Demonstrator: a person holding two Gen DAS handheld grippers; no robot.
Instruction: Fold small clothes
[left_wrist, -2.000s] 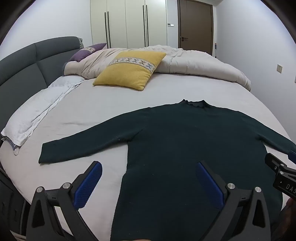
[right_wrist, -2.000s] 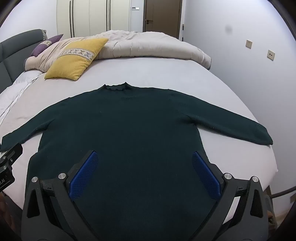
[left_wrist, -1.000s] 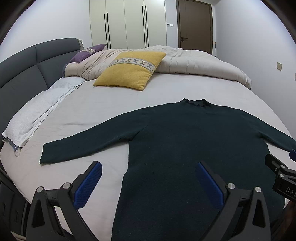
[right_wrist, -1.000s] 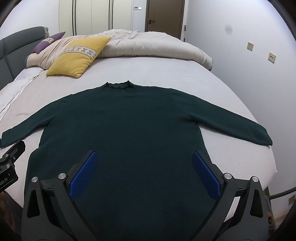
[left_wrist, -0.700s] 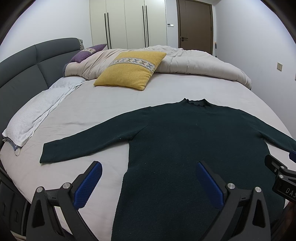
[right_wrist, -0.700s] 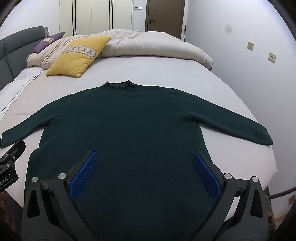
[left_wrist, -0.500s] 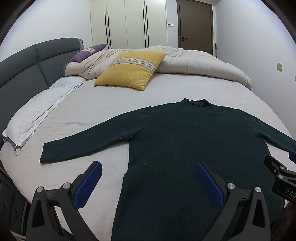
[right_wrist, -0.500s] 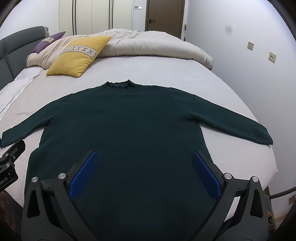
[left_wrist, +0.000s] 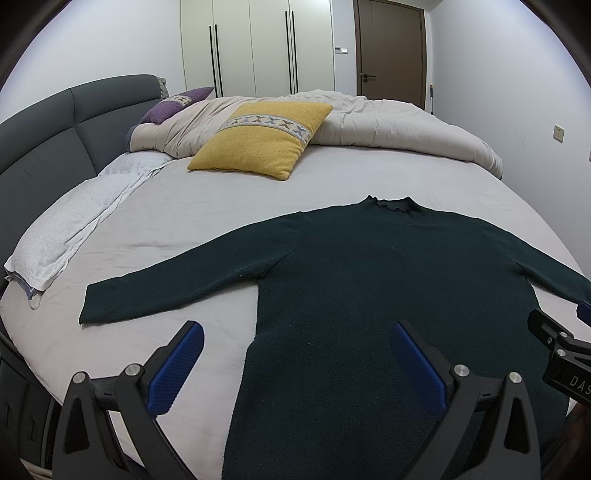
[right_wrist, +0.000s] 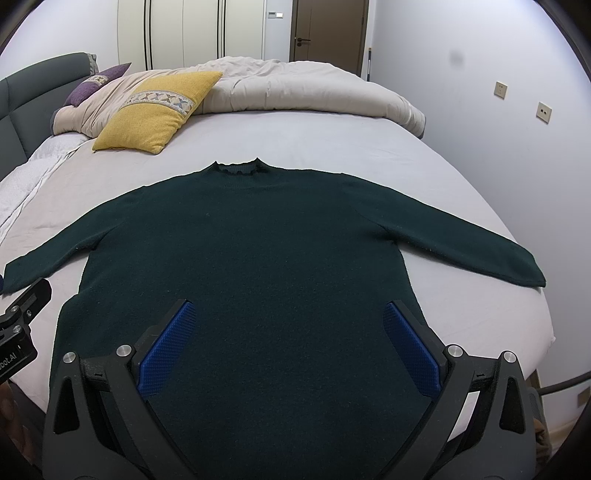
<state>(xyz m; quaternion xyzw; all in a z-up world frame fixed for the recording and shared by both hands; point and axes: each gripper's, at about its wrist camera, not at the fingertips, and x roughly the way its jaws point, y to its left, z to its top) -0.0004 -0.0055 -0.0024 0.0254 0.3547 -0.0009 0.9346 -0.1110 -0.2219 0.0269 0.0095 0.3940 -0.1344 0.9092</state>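
Dark green sweater (right_wrist: 258, 251) flat on bed (right_wrist: 332, 140), ahead of left claw (left_wrist: 295, 354) and right claw (right_wrist: 288, 332), both spread wide, empty

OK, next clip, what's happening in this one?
A person holds a two-finger gripper in each hand over a bed. A dark green sweater lies spread flat on the sheet, neck away from the cameras and both sleeves stretched out to the sides. The left gripper and right gripper are both open and hold nothing. No fold has been made yet. A yellow cushion and a bunched duvet lie at the far side of the bed.
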